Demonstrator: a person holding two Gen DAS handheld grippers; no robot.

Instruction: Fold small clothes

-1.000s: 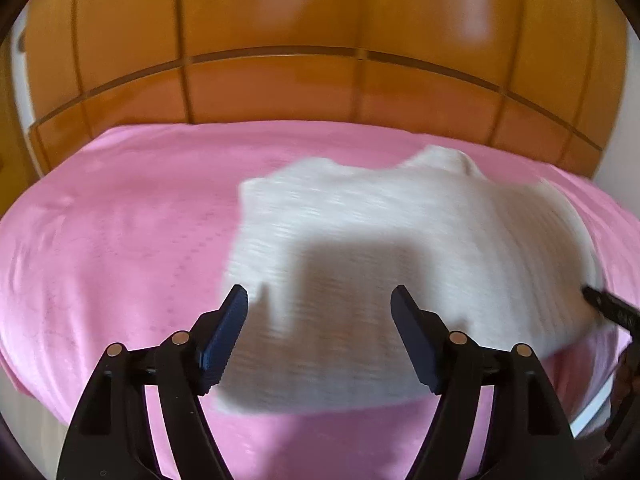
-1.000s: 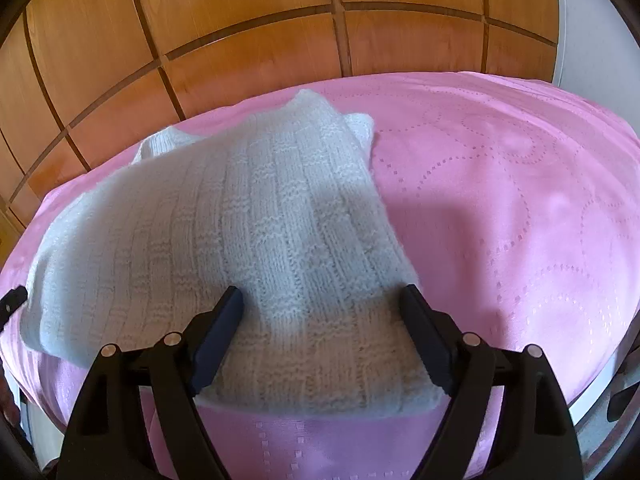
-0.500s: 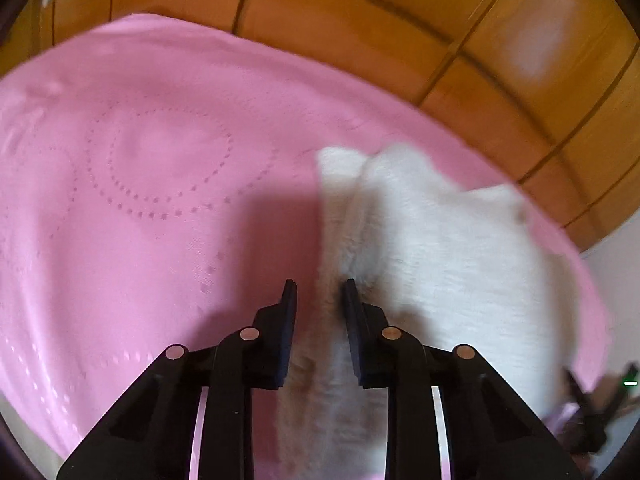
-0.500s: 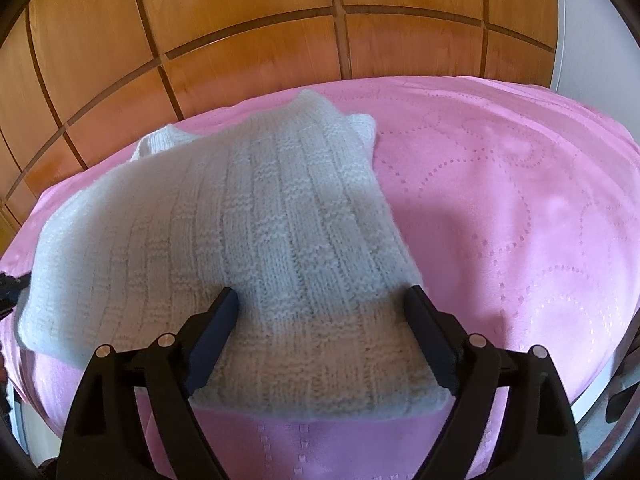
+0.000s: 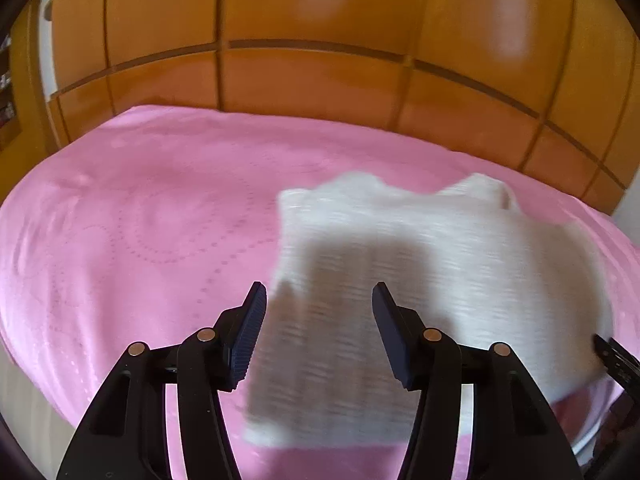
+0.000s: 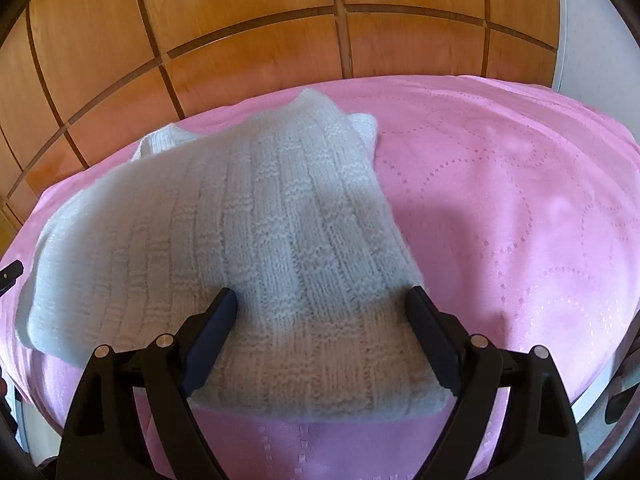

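We see a white knit garment (image 6: 256,248) lying on a pink bedspread (image 6: 500,208), with a wood-panelled wall (image 6: 248,32) behind it. The surface looks like a bed or a covered table; we cannot tell which.

In the right wrist view the knit sits left of centre on the spread, its ribbed hem near us and two strap-like points at the far end. It looks doubled over, with a second white edge peeking out at the far right of the top layer. The right gripper (image 6: 320,340) stands with its jaws wide apart, one on each side of the near hem. The fabric lies between them, but the pads do not press on it, so nothing is grasped.

In the left wrist view the picture is blurred. There the knit (image 5: 420,280) lies right of centre, and the bare spread (image 5: 132,248) fills the left half, with dotted circles stitched into it. The left gripper (image 5: 318,332) has its jaws opening. The left edge of the knit lies under the gap between them, and we see no pad clenched on the cloth. At the far right edge of this view a dark tip of the other gripper (image 5: 612,356) shows beside the knit.
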